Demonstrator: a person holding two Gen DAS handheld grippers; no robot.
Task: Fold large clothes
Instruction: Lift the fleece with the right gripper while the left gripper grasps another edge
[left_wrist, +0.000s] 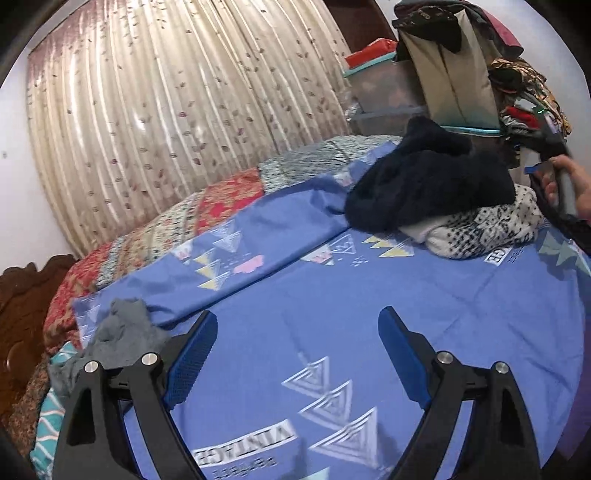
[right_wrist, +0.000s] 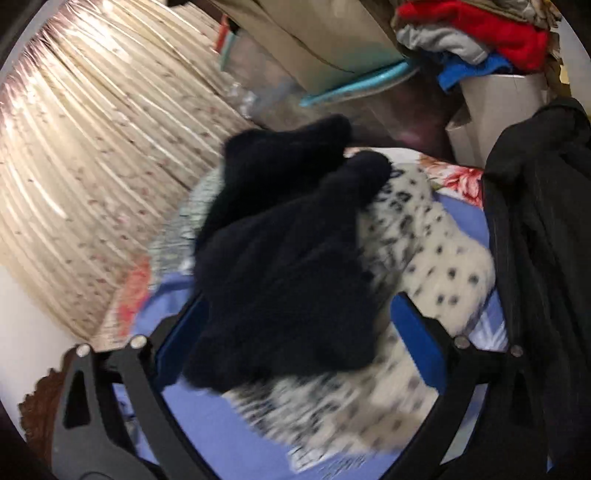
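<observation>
Both tongs (left_wrist: 297, 325) (right_wrist: 299, 314) gape wide, gripping nothing.

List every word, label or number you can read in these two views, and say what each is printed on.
"VINTAGE", upside down in a white box, on the blue bedsheet, near the left gripper.
"…GE", a partly hidden box on the sheet beside the spotted white garment.
Small print beneath each box: too blurred.
Right wrist view: none.

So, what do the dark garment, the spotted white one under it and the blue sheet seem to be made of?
Dark garment: probably fleece or a fuzzy knit; matte navy-black with a soft nap and blurred edges.
Spotted white garment: seemingly a plush knit; thick, fuzzy, with dark dots.
Blue sheet: likely thin woven cotton or a blend; smooth and flat, with sharp creases and printed triangles.
</observation>
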